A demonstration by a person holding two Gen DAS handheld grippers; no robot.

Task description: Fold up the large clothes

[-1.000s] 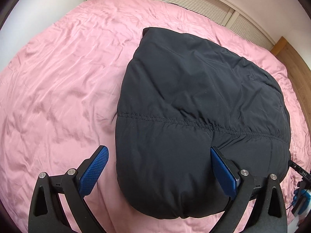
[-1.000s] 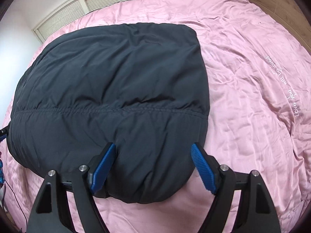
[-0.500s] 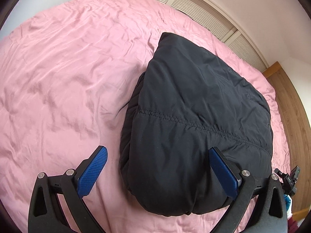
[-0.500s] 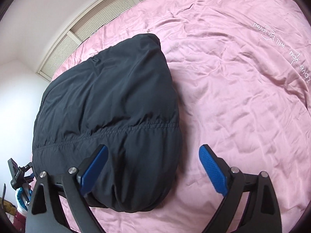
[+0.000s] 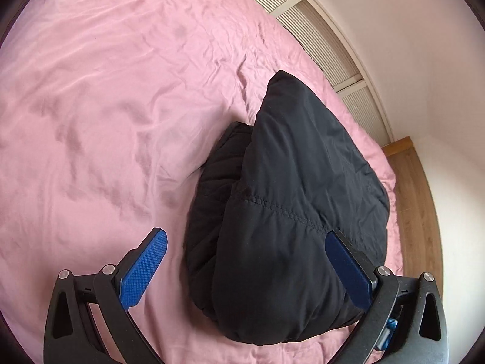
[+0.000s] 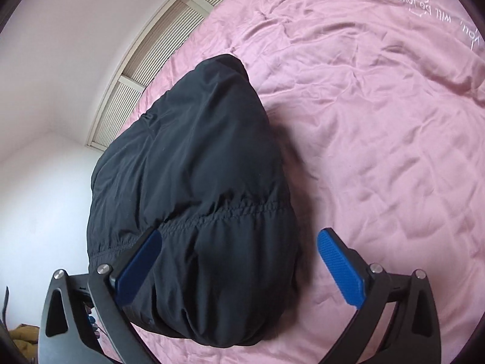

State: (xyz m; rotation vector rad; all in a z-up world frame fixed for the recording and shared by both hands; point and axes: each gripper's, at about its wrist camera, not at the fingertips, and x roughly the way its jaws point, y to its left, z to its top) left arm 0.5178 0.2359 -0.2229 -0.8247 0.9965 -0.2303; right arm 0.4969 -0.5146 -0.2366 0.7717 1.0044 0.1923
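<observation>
A black padded jacket (image 5: 297, 200) lies folded into a thick bundle on the pink bed sheet (image 5: 106, 121); it also shows in the right wrist view (image 6: 197, 182). My left gripper (image 5: 245, 261) is open and empty, hovering above the bundle's near left part. My right gripper (image 6: 239, 261) is open and empty, hovering above the bundle's near right part. The blue pads (image 6: 339, 270) touch nothing that I can see.
The pink sheet (image 6: 379, 121) covers the whole bed, with white lettering (image 6: 430, 3) at the far right. A slatted headboard panel (image 5: 330, 42) and white wall stand behind. Wooden floor (image 5: 415, 206) lies beyond the bed's right edge.
Both grippers have pulled back and swung outward, the left to the left and the right to the right. The jacket looks narrower and further off. Jaws stay open.
</observation>
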